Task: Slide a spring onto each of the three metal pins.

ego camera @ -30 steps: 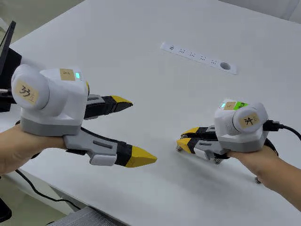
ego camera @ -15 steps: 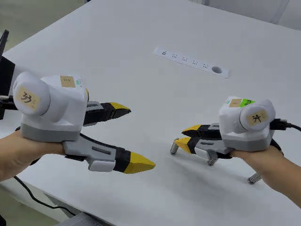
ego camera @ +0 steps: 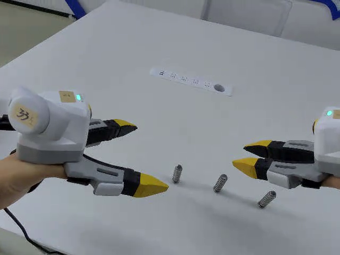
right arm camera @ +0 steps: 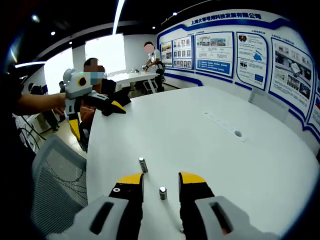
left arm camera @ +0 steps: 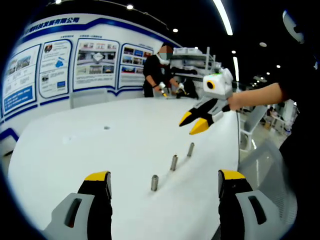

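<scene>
Yellow-tipped left tool (ego camera: 149, 156), jaws far apart

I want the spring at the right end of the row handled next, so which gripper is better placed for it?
Probably the right gripper: that spring stands close beside its open jaws, while the left gripper is beyond the other two springs.

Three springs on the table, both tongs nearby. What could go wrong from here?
1. The right spring leans well off upright; a nudge may tip it over.
2. The right tongs hover close to the middle spring, so a sweep could knock it.
3. The left tongs gape wide, their lower tip near the left spring.
</scene>
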The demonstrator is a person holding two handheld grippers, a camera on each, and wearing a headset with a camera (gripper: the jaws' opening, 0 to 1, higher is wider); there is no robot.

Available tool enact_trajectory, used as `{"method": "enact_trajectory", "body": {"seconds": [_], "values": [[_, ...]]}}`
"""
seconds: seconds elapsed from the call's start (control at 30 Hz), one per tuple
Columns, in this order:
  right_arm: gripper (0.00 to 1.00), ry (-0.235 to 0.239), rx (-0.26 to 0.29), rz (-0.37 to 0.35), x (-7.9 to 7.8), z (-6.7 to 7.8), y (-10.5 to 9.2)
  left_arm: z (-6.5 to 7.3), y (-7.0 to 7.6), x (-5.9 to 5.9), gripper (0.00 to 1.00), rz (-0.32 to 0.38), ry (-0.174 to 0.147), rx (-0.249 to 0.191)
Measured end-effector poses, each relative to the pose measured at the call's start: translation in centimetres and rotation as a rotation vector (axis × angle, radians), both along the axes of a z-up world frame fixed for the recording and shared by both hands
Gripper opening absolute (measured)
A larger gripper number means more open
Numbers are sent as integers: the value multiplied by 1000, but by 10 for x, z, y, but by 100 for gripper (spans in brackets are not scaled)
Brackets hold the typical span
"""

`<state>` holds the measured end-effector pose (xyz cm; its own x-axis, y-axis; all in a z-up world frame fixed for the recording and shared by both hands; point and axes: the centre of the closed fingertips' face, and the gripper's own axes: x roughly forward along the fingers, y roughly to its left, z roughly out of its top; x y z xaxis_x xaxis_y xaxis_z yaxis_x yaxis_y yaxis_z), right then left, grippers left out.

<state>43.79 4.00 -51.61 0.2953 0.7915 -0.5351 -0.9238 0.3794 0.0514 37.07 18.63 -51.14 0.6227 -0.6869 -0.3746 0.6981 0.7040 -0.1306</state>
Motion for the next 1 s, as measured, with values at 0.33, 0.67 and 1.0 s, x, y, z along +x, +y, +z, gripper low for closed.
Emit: {"method": "enact_trajectory", "body": {"seconds": [0.33, 0.67, 1.0], "values": [[44, 18, 27, -57, -19, 7, -62, 19, -7, 9, 96, -2, -11, -48], [64, -58, 21, -53, -31, 15, -87, 29, -17, 17, 98, -75, -22, 31], [81, -68, -21, -37, -36, 9, -93, 25, -20, 12, 100, -89, 11, 38]]}}
